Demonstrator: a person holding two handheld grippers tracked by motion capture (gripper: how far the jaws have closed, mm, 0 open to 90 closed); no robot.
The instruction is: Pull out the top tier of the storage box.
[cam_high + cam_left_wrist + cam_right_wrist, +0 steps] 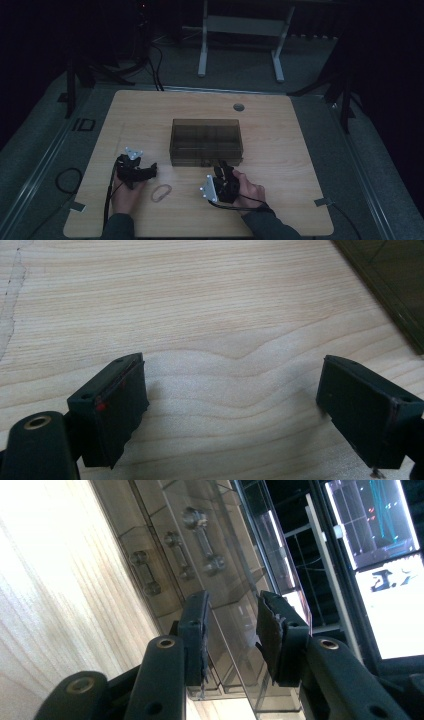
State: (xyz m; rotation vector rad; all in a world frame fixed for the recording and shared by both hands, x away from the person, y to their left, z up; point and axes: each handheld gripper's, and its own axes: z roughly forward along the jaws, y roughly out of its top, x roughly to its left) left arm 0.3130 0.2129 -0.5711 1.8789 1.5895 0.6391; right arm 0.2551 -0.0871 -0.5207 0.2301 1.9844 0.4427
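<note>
The smoky clear box (206, 141) sits mid-counter with its lid down, and the rubber band (161, 192) lies loose on the counter (280, 125), so banding the box looks undone. The right claw (231, 630) stands part open astride the box's near edge (pads not pressing). The left claw (230, 410) gapes empty, the band at its 4 o'clock.

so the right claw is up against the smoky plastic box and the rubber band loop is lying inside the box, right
Not quite. The right claw is at the near wall of the smoky plastic box, but the rubber band loop lies outside it, on the bare table between the two hands. The high view shows it.
</note>
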